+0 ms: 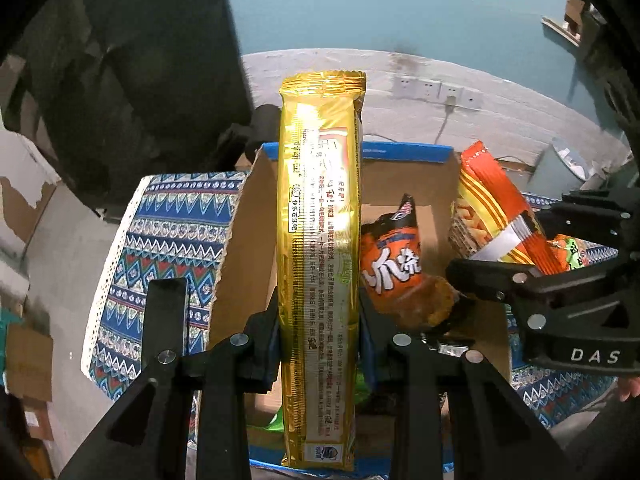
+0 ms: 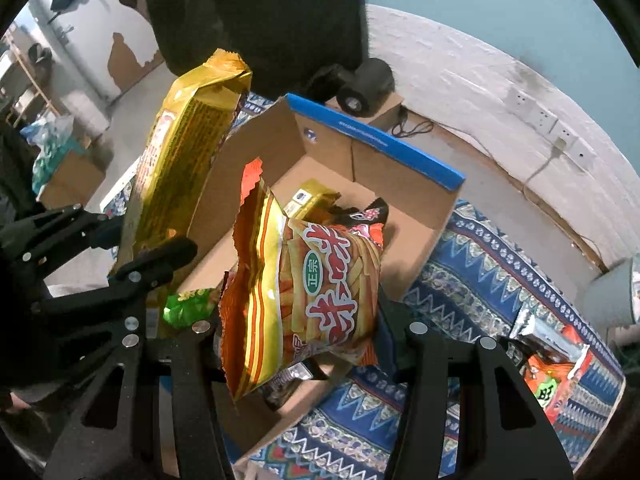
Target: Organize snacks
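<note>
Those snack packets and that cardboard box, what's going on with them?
A person holds a two-finger tool in each hand and is sorting snacks into a cardboard box on a patterned cloth. The left tool is clamped on a long gold packet, held upright over the box. The right tool grips an orange chip bag, also above the box. A few packets already lie inside, and another orange packet waits on the cloth.

The upper wall (image 1: 380,4) was painted teal; its lower band (image 1: 500,120) was whitewashed and scuffed, carrying a row of wall sockets (image 1: 436,90) with one plug and cable fitted. A patterned blue cloth (image 2: 480,264) covered the work surface. The side wall (image 2: 120,52) showed peeling paint. Lighting was dim.
</note>
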A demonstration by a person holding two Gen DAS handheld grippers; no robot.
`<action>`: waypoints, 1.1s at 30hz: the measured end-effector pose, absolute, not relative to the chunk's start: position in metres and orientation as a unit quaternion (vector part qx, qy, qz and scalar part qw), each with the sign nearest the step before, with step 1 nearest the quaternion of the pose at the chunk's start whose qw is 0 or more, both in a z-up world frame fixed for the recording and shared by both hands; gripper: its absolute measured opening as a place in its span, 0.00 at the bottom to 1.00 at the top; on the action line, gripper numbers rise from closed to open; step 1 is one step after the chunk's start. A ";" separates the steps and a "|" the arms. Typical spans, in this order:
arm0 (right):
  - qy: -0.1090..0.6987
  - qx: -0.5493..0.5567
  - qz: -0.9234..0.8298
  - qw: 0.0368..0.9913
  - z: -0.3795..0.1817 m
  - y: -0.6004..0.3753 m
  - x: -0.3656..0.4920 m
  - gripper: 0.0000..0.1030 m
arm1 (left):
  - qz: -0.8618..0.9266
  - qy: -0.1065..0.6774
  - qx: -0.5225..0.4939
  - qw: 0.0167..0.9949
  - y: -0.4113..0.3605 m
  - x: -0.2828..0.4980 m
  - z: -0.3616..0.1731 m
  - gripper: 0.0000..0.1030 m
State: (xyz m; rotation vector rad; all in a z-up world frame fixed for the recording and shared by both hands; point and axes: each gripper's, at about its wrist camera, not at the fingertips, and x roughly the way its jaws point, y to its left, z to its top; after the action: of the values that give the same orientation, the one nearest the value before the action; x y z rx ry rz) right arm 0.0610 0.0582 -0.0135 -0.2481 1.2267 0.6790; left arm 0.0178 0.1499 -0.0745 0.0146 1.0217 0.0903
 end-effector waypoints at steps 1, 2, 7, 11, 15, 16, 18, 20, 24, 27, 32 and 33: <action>0.566 -0.115 0.311 0.755 -0.015 0.059 0.061 0.51 | 0.044 0.492 0.003 0.870 0.152 0.019 -0.076 0.31; 0.566 -0.114 0.311 0.755 -0.015 0.060 0.062 0.51 | 0.044 0.494 0.000 0.868 0.154 0.020 -0.077 0.31; 0.566 -0.097 0.312 0.757 -0.011 0.058 0.064 0.72 | 0.057 0.491 0.003 0.869 0.156 0.020 -0.075 0.52; 0.557 -0.100 0.305 0.766 -0.003 0.052 0.063 0.73 | 0.061 0.482 0.013 0.874 0.151 0.018 -0.069 0.59; 0.548 -0.103 0.298 0.775 0.006 0.039 0.062 0.75 | 0.055 0.484 0.019 0.873 0.143 0.018 -0.069 0.59; 0.548 -0.103 0.296 0.776 0.007 0.035 0.061 0.76 | 0.053 0.484 0.020 0.873 0.141 0.018 -0.069 0.60; 0.547 -0.102 0.291 0.778 0.008 0.027 0.061 0.77 | 0.048 0.485 0.023 0.873 0.135 0.017 -0.069 0.60; 0.548 -0.099 0.285 0.780 0.009 0.019 0.061 0.77 | 0.041 0.483 0.025 0.874 0.129 0.016 -0.067 0.60; 0.551 -0.098 0.274 0.782 0.010 0.001 0.060 0.77 | 0.029 0.478 0.032 0.877 0.116 0.014 -0.062 0.65; 0.550 -0.096 0.266 0.786 0.012 -0.012 0.059 0.77 | 0.015 0.476 0.036 0.879 0.106 0.014 -0.060 0.66; 0.549 -0.091 0.253 0.792 0.015 -0.036 0.057 0.80 | -0.005 0.479 0.035 0.877 0.088 0.017 -0.059 0.66; 0.549 -0.089 0.249 0.793 0.015 -0.043 0.057 0.80 | -0.007 0.479 0.039 0.877 0.084 0.018 -0.059 0.66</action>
State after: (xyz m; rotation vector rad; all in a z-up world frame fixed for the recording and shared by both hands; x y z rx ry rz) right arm 0.0569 -0.0428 0.0150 -0.1919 1.1804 0.5356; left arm 0.0179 0.0838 -0.0591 0.0812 1.0000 -0.0141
